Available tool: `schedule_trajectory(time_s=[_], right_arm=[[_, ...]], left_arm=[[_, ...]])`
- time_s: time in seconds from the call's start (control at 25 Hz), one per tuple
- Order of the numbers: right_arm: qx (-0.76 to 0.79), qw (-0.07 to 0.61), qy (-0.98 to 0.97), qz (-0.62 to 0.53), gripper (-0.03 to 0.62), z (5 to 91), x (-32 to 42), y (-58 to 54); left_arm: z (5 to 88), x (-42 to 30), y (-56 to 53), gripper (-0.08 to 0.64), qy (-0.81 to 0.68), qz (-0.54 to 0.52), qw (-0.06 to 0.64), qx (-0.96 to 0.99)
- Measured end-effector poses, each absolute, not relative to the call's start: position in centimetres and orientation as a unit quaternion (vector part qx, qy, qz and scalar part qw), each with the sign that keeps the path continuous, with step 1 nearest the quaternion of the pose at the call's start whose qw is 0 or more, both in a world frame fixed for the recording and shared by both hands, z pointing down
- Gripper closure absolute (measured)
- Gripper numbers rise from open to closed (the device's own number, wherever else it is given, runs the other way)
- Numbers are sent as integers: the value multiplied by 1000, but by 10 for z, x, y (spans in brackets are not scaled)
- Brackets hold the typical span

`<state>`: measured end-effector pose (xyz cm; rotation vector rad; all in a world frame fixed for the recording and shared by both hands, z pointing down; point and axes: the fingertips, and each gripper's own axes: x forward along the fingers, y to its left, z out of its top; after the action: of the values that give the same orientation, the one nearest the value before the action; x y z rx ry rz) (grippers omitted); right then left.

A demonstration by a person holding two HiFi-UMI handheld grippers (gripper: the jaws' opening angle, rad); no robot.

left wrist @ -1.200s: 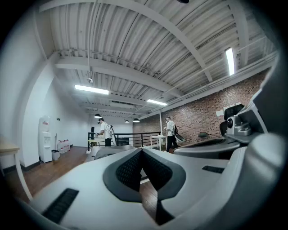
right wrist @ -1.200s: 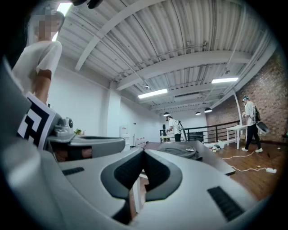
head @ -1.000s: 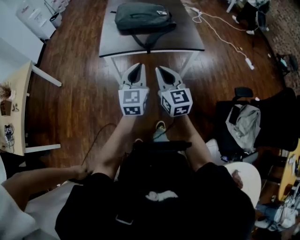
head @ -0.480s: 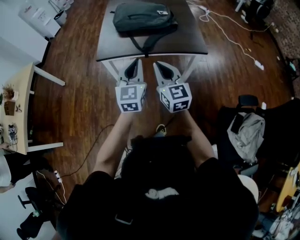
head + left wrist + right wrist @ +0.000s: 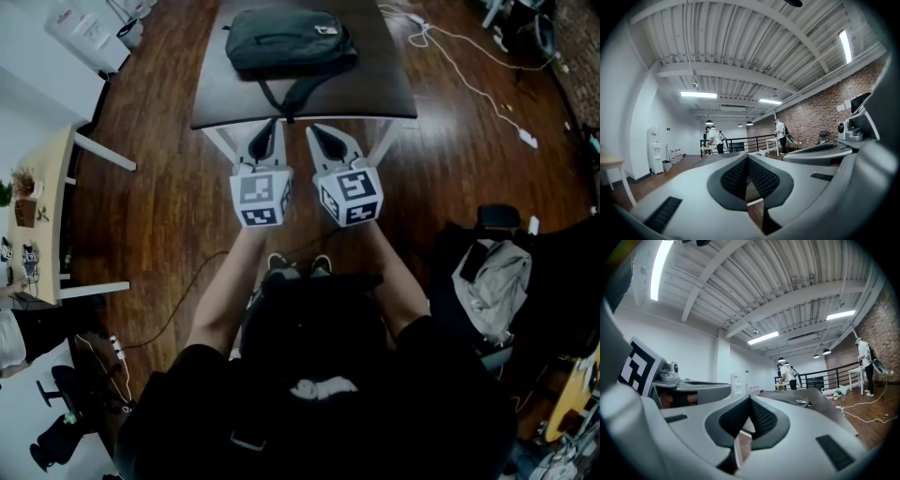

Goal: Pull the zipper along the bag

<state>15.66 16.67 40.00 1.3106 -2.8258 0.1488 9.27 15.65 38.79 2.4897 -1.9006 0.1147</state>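
A dark grey bag [image 5: 291, 39] lies flat on the dark table [image 5: 384, 89] ahead, its strap hanging over the near edge. My left gripper [image 5: 270, 128] and right gripper [image 5: 319, 133] are held side by side in the air, just short of that edge and clear of the bag. Both are shut with nothing between their jaws. In the left gripper view the black pads [image 5: 736, 176] meet tip to tip. The right gripper view shows its pads [image 5: 761, 418] closed the same way, with the tabletop [image 5: 820, 401] beyond them.
A white cable [image 5: 450, 56] trails over the wooden floor right of the table. A black chair with a grey jacket [image 5: 492, 272] stands at my right. A light wooden desk [image 5: 42, 187] is at the left. People [image 5: 714, 139] stand far across the room.
The table and bag have come closer and lower in the head view. Both grippers stayed shut and side by side. A person's arm at the lower left has left the picture.
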Motion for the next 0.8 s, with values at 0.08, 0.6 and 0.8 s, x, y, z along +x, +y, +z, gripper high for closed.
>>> schedule_trajectory(time_s=[0.08, 0.6, 0.8], right_arm=[[420, 7, -906, 49, 581, 398, 157, 163], [428, -7, -902, 58, 581, 401, 147, 124], [428, 4, -901, 62, 581, 405, 134, 98]], left_arm=[[386, 92, 155, 568, -607, 39, 2, 794], [390, 78, 118, 568, -602, 25, 22, 798], [392, 62, 90, 568, -604, 29, 14, 796]])
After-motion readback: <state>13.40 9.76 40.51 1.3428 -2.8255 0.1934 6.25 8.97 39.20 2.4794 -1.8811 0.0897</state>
